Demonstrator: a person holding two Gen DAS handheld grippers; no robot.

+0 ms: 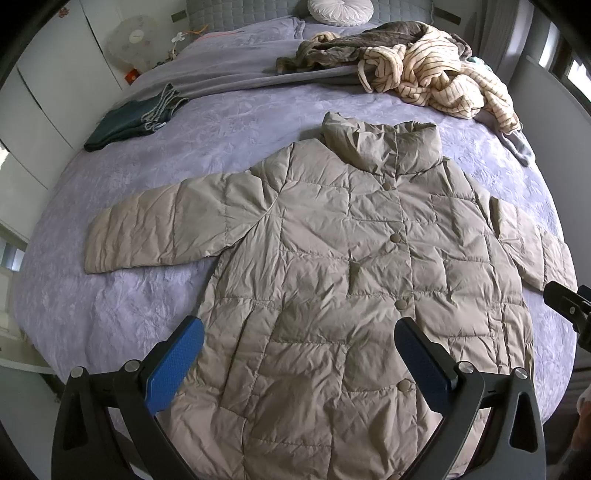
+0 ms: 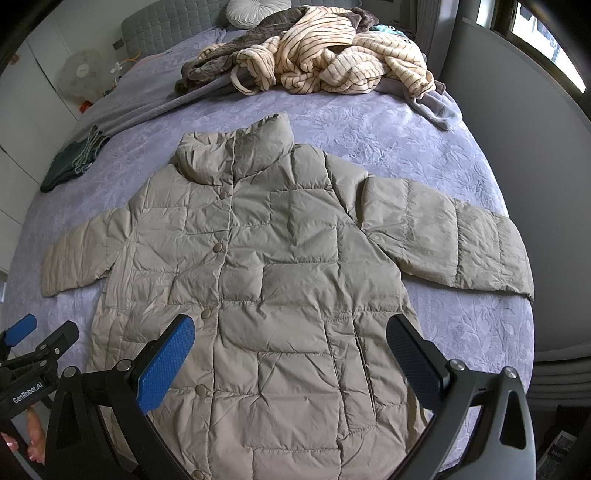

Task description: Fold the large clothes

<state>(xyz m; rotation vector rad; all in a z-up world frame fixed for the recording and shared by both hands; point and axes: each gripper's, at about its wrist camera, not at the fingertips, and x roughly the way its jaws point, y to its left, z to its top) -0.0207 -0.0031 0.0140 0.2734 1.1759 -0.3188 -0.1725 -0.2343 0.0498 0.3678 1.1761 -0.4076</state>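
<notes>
A beige quilted puffer jacket (image 1: 332, 266) (image 2: 266, 266) lies flat, front up and buttoned, on the lavender bedspread (image 1: 229, 125) (image 2: 369, 125), both sleeves spread out sideways and the collar pointing away. My left gripper (image 1: 299, 332) hovers open above the jacket's lower front, nothing between its blue pads. Over the lower right part of the jacket, my right gripper (image 2: 290, 332) is also open and holds nothing. The left gripper shows at the left edge of the right wrist view, and the right one at the right edge of the left wrist view.
A heap of striped cream and brown-grey garments (image 1: 424, 70) (image 2: 325, 62) sits at the far side of the bed. A folded dark green garment (image 1: 133, 122) (image 2: 70, 158) rests at the far left. A round white cushion (image 1: 340, 11), a fan (image 1: 135, 37) and white cupboards stand beyond.
</notes>
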